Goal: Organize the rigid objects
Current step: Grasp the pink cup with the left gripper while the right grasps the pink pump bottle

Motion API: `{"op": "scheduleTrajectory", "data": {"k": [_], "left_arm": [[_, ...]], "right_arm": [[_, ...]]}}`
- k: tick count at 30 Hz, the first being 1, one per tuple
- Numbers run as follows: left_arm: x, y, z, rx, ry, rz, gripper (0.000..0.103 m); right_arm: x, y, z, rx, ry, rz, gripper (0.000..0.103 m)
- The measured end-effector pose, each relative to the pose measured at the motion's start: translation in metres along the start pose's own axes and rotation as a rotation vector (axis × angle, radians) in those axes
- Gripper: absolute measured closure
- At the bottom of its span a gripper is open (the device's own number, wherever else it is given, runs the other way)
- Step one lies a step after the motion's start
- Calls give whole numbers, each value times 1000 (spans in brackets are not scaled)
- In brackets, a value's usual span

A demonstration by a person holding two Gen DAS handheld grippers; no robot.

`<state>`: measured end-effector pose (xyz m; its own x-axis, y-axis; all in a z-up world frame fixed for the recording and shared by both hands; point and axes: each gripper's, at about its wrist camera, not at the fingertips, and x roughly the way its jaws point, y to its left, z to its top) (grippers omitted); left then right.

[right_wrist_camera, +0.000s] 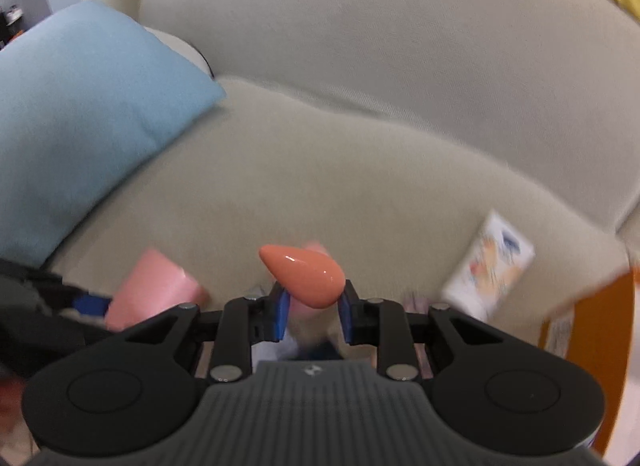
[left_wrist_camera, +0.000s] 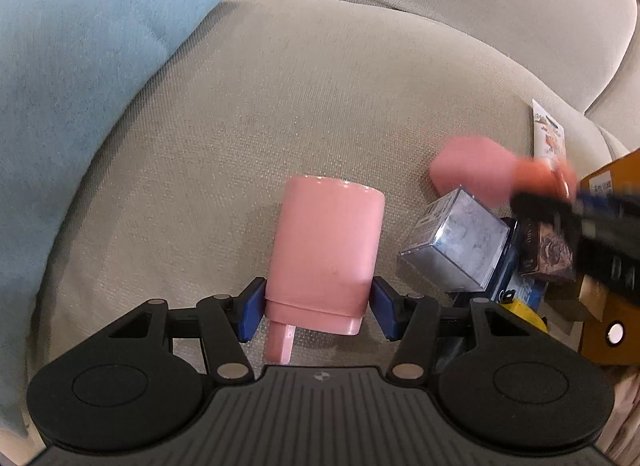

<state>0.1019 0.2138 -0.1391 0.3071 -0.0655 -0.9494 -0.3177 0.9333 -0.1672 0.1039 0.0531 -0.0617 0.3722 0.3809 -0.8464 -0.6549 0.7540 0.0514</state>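
My left gripper (left_wrist_camera: 318, 306) is shut on a pink cup (left_wrist_camera: 324, 250) and holds it over the beige sofa seat; the cup also shows in the right wrist view (right_wrist_camera: 154, 290). My right gripper (right_wrist_camera: 312, 308) is shut on an orange teardrop-shaped object (right_wrist_camera: 304, 276), which shows blurred at the right of the left wrist view (left_wrist_camera: 540, 173). A pink blurred object (left_wrist_camera: 472, 169) lies behind it. A clear cube box (left_wrist_camera: 456, 242) sits on the seat to the right of the cup.
A blue pillow (left_wrist_camera: 72, 77) lies at the left of the sofa seat (left_wrist_camera: 280, 105). A white printed tube (right_wrist_camera: 490, 266) lies at the right. An orange-brown cardboard box (left_wrist_camera: 608, 306), a dark card box (left_wrist_camera: 548, 254) and a yellow item (left_wrist_camera: 524, 312) crowd the right side.
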Motion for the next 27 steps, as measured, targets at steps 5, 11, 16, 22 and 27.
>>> {"op": "scheduleTrajectory", "data": {"k": [5,11,16,22,27], "left_arm": [[-5,2,0,-2,-11,-6,38],[-8,2,2,8,-36,-14,30],[-2,1,8,-3,-24,-20,27],[-1,1,12,4,-21,-15,28],[1,1,15,8,-6,-18,32]], "right_arm": [[4,-14,-19,51,103,-23,83],[-6,-7,-15,-4,83,-29,59],[-14,8,5,-103,25,-36,52],[14,7,37,-153,124,-3,52],[44,3,58,-143,267,5,52]]}}
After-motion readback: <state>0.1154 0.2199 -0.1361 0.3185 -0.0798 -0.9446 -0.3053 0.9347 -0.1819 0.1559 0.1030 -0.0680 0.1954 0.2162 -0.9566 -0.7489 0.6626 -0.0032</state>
